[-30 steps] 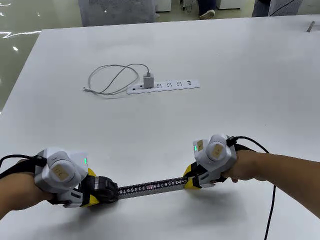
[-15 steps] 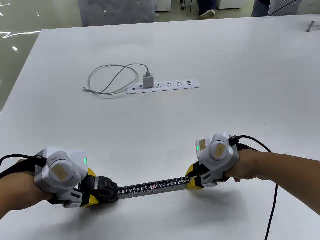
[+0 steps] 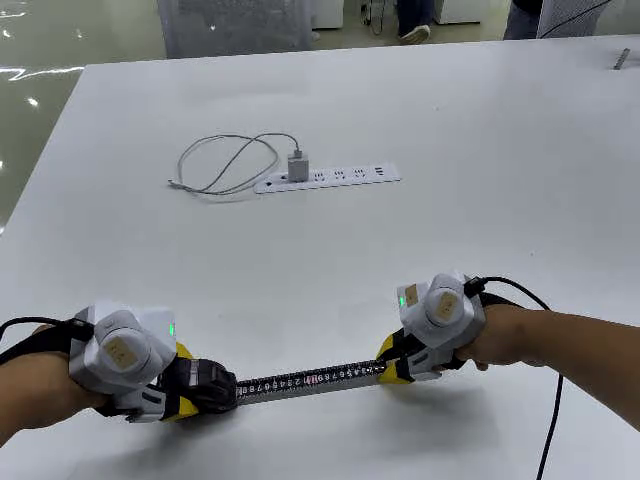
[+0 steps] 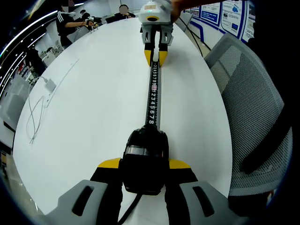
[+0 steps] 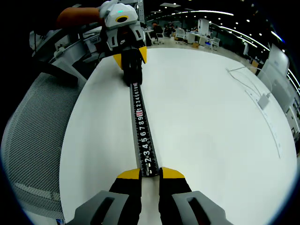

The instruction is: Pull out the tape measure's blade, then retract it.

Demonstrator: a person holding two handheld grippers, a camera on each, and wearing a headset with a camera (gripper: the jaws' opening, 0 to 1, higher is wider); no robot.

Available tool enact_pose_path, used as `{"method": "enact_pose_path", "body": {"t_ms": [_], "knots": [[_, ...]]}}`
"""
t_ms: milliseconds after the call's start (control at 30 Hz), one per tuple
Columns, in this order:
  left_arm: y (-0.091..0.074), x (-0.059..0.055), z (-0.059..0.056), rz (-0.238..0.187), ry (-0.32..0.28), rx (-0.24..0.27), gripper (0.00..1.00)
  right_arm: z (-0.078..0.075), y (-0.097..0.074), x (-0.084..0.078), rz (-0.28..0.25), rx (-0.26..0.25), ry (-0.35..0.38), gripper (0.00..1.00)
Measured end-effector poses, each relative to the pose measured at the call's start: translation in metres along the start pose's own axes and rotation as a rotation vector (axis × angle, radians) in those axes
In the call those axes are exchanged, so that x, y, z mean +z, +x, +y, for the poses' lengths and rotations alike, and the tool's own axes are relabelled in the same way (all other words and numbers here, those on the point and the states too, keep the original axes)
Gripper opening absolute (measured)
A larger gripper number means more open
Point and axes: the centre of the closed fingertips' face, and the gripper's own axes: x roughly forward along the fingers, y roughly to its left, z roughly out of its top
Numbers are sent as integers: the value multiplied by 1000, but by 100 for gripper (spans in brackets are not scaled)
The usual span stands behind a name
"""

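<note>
The white table (image 3: pixel 450 150) carries a power strip (image 3: pixel 330 176) and looped cable (image 3: pixel 215 160) toward 12 o'clock, well apart from the work. At 7 o'clock the left gripper (image 3: pixel 190 390) clamps the tape measure case (image 3: pixel 210 386). At 5 o'clock the right gripper (image 3: pixel 390 368) pinches the blade (image 3: pixel 310 380) tip, with the blade stretched between them.

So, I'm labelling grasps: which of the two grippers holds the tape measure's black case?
The left gripper: its jaws clamp the black case, while the right gripper pinches only the free end of the blade.
</note>
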Motion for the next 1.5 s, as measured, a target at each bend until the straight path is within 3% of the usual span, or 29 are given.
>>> {"method": "enact_pose_path", "body": {"t_ms": [633, 1500], "knots": [[0, 1, 0, 1, 1, 1, 29, -1, -4, -6, 33, -6, -8, 8], [0, 1, 0, 0, -1, 3, 29, -2, -9, -14, 37, -11, 8, 8]]}}
